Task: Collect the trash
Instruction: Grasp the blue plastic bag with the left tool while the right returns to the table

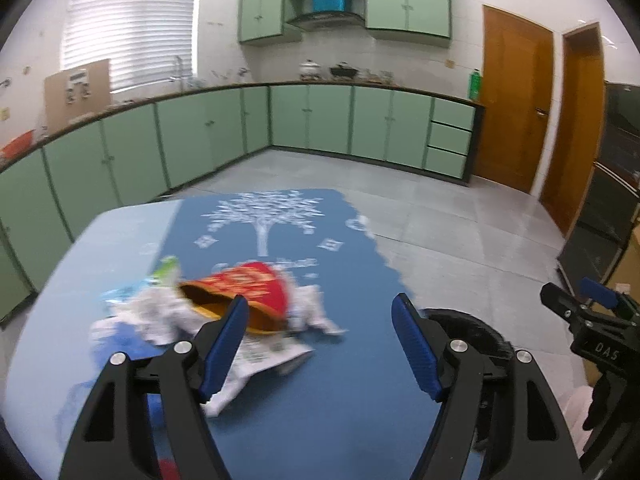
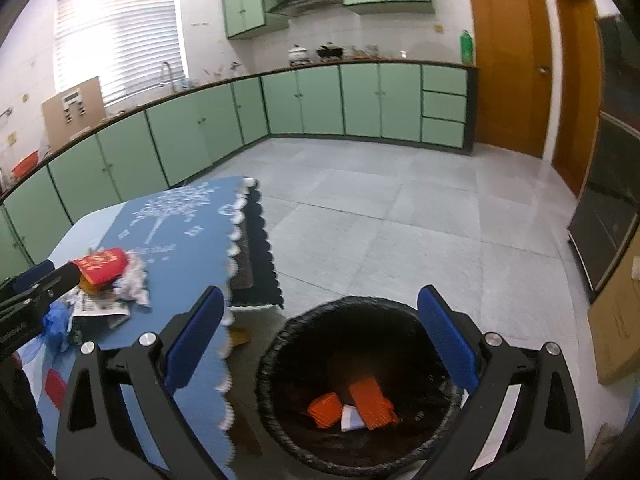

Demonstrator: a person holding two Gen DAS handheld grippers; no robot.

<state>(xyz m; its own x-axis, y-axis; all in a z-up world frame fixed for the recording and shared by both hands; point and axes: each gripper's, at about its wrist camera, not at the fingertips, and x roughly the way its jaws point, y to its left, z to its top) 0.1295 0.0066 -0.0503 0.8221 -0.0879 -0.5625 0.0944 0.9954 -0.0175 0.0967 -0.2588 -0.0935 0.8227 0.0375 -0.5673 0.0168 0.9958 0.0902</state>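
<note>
Both grippers stand with jaws apart and nothing between them. My left gripper [image 1: 320,340] hangs over the blue-clothed desk [image 1: 352,408], facing a heap of trash: a red paper cup [image 1: 244,290] on its side among crumpled white paper [image 1: 160,316]. My right gripper [image 2: 320,340] hovers above the black-lined bin [image 2: 296,332] beside the desk, where orange scraps [image 2: 368,400] lie.

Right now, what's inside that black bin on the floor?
The bin holds two orange pieces and a small white scrap on its black liner. Its near side is hidden by the rim.
</note>
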